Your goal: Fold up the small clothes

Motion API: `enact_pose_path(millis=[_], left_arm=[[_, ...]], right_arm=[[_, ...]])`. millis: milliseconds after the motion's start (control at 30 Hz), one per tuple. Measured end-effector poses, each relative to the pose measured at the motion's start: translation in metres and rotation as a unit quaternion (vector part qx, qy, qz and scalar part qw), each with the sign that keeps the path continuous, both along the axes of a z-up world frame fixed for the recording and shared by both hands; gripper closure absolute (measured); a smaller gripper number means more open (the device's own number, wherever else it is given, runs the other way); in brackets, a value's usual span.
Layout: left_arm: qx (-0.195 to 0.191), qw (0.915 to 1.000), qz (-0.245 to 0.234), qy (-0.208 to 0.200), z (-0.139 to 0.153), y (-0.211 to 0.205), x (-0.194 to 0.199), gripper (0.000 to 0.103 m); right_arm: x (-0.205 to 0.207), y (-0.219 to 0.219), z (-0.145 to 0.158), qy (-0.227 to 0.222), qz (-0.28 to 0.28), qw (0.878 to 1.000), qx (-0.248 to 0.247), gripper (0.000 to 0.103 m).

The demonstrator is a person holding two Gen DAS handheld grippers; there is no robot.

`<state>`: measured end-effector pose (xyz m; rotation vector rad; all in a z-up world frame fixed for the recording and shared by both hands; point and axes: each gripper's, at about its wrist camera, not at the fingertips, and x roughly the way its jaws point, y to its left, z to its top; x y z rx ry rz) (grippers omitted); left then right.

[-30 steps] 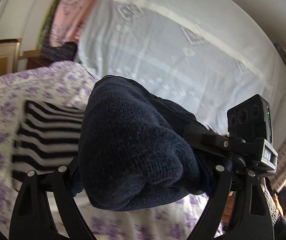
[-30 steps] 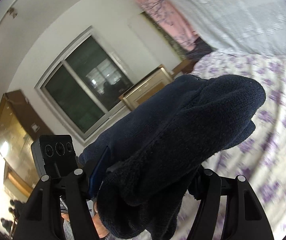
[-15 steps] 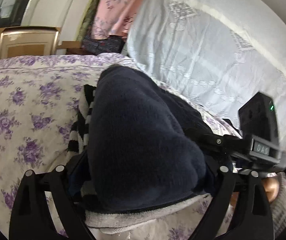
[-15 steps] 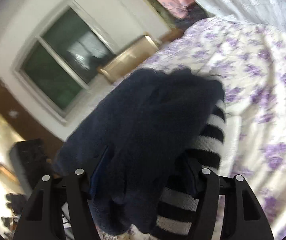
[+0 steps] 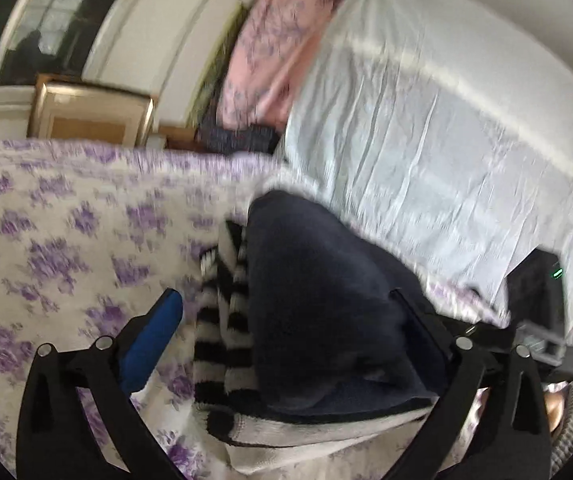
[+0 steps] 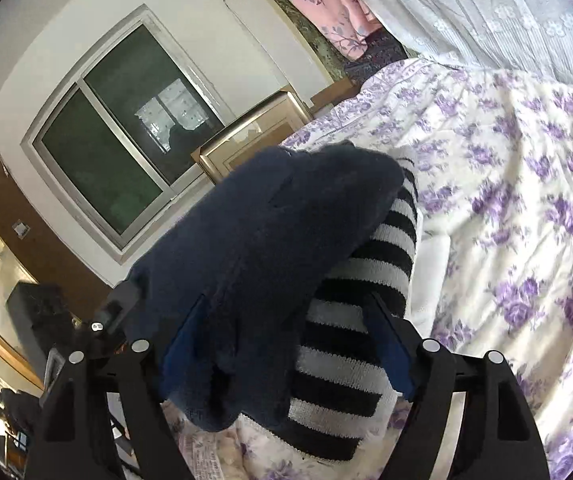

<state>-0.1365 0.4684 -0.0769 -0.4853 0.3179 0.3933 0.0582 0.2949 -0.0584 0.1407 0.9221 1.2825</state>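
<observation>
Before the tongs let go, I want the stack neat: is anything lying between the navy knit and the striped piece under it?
Nothing visible. The navy knit lies straight on the striped piece, both on the floral bedspread. Both tongs are opening, the clothes between their fingers.

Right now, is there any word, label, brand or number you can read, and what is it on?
Nothing can be read in either view.
Black box at the right edge of the left wrist view: too blurred to read; only a green light shows.
Pale strip at the bottom of the right wrist view: faint print, too small to read.
Navy garment and striped garment: no tag or label showing.
</observation>
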Motion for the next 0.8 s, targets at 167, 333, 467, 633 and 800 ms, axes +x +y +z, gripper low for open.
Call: enact_pose_path(millis=[167, 333, 467, 633, 800], left_arm=[[-0.002, 1.0000, -0.007, 0.006, -0.007, 0.003, 0.002, 0.004], [0.018, 0.9998, 0.012, 0.007, -0.005, -0.005, -0.002, 0.004], [0.062, 0.9963, 0.057, 0.019, 0.003, -0.028, -0.014, 0.005], [0.070, 0.9945, 0.073, 0.028, 0.013, -0.064, -0.039, 0.005], [0.112, 0.9890, 0.074, 0.062, 0.025, -0.118, -0.049, 0.005]], right_arm=[[-0.011, -0.023, 0.011, -0.006, -0.010, 1.000, -0.013, 0.024], [-0.042, -0.082, 0.026, -0.099, -0.032, 0.991, -0.079, 0.017], [-0.056, -0.147, 0.029, -0.129, -0.059, 0.985, -0.102, 0.011], [-0.058, -0.210, 0.030, -0.116, -0.100, 0.983, -0.104, 0.009], [-0.074, -0.242, 0.040, -0.116, -0.106, 0.984, -0.082, 0.007]])
